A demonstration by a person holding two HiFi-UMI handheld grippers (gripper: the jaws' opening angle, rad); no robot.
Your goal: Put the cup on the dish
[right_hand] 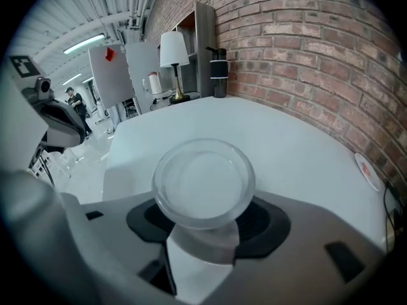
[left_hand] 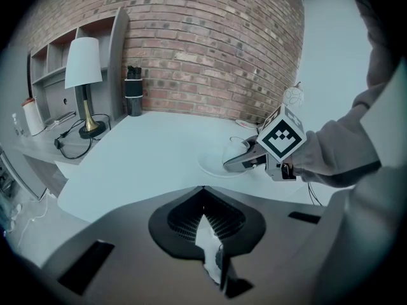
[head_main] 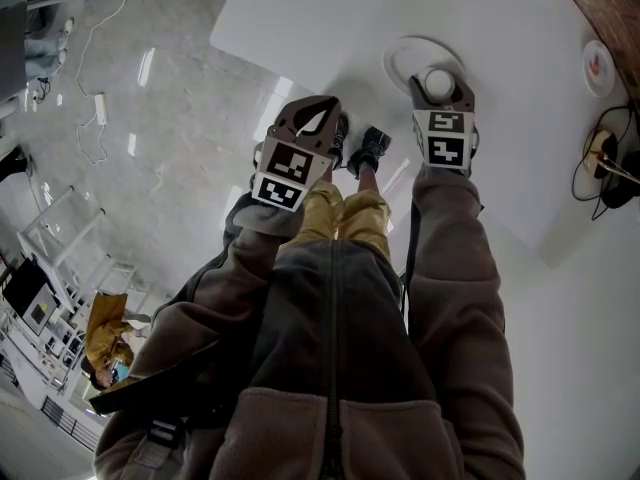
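Clasping upright cup [right_hand: 202, 183], mouth up, over dish [head_main: 398, 56]: right fingers [right_hand: 302, 230]; left fingers [left_hand: 114, 237] closed.

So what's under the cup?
A dish on the white table lies under the clear cup. The cup hides the dish's middle, so whether they touch cannot be seen.

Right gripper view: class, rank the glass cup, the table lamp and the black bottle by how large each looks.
1. glass cup: largest, but it sits right at the camera, so nearness inflates it.
2. table lamp.
3. black bottle: shorter and narrower than the lamp.
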